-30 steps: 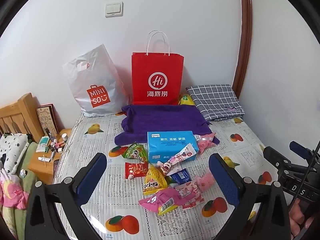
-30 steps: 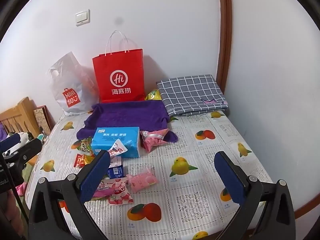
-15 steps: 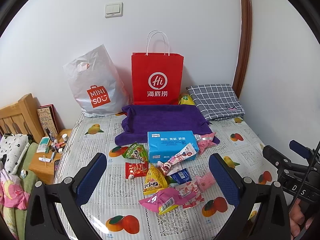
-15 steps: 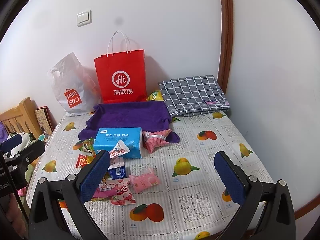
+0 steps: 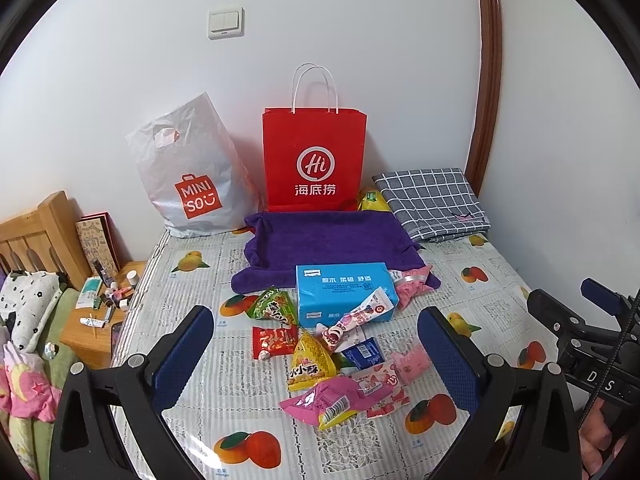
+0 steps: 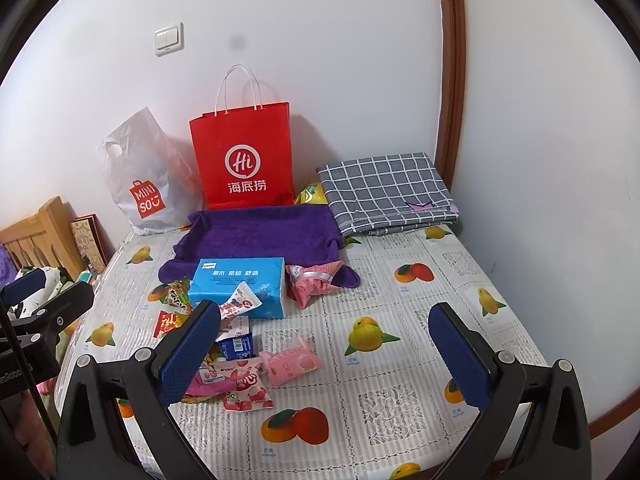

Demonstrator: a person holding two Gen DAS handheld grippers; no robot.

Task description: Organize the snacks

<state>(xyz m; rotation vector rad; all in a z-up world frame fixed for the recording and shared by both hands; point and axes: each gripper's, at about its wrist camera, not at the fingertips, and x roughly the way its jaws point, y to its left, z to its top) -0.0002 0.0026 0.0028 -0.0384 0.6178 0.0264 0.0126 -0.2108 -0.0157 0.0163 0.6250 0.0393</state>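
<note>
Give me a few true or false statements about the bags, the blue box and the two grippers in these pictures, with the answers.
1. The red bag stands upright against the wall. True.
2. The blue box lies inside the red bag. False: it lies on the table at the front edge of the purple cloth.
3. Both grippers are open and hold nothing. True: left gripper, right gripper.
4. The white bag is to the right of the red bag. False: it is to its left.
5. The checked cloth is spread under the snacks. False: it lies folded in the far right corner.
</note>
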